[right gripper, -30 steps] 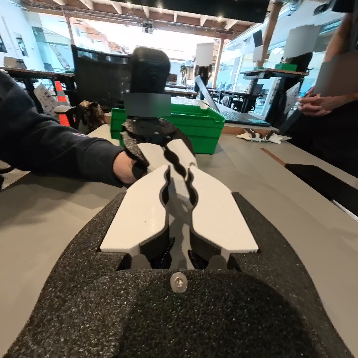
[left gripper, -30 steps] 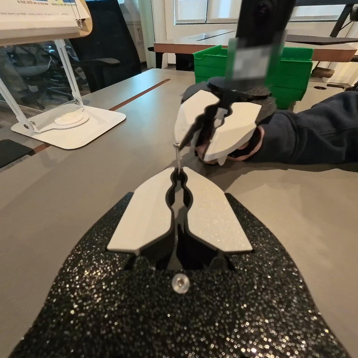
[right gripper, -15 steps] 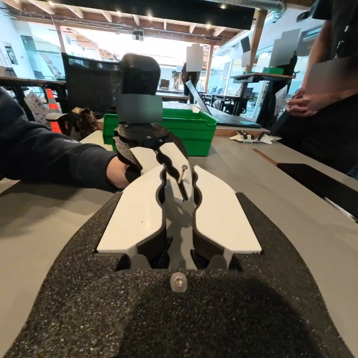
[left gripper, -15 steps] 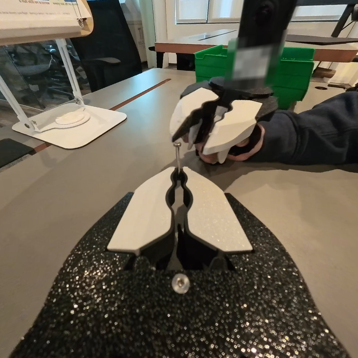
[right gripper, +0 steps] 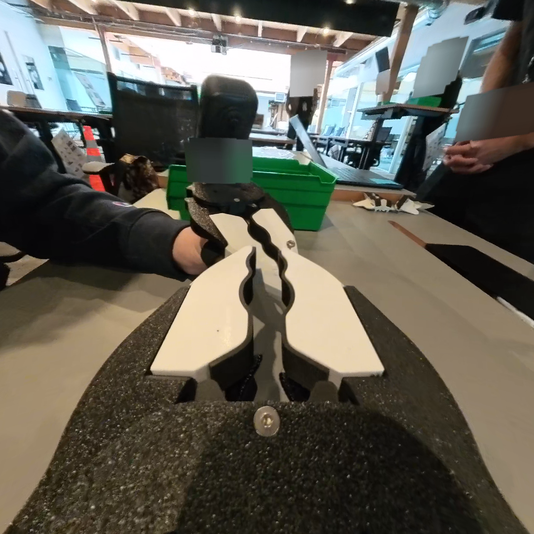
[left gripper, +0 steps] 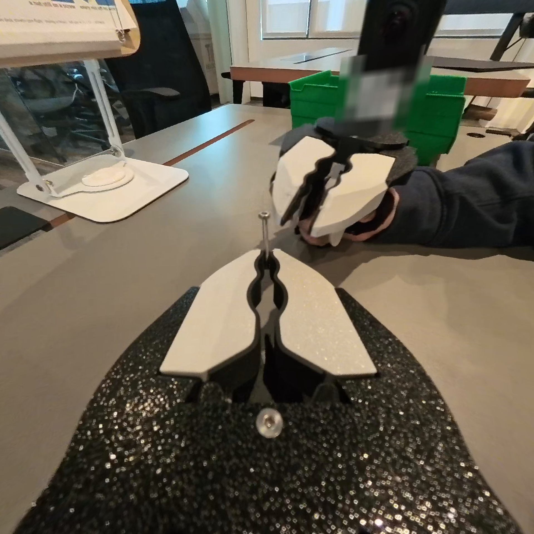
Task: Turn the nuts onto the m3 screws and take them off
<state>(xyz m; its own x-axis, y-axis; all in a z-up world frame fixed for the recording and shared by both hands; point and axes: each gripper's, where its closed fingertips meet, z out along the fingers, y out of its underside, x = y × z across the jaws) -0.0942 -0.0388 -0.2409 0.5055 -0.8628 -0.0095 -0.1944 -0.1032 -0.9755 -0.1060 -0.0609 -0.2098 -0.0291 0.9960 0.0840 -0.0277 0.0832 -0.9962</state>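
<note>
Left wrist view shows the left gripper (left gripper: 267, 254) closed on a screw (left gripper: 265, 231), upright, head up. Right gripper (left gripper: 297, 221), just beside the head, is slightly open and seems empty; no nut is visible. Keep the screw still and vertical, I think.

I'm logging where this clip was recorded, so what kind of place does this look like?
Most likely an open-plan office or lab workspace. Long grey desks stand under exposed ceiling beams, with office chairs, a laptop and green plastic bins on the desks, and big windows.
</note>
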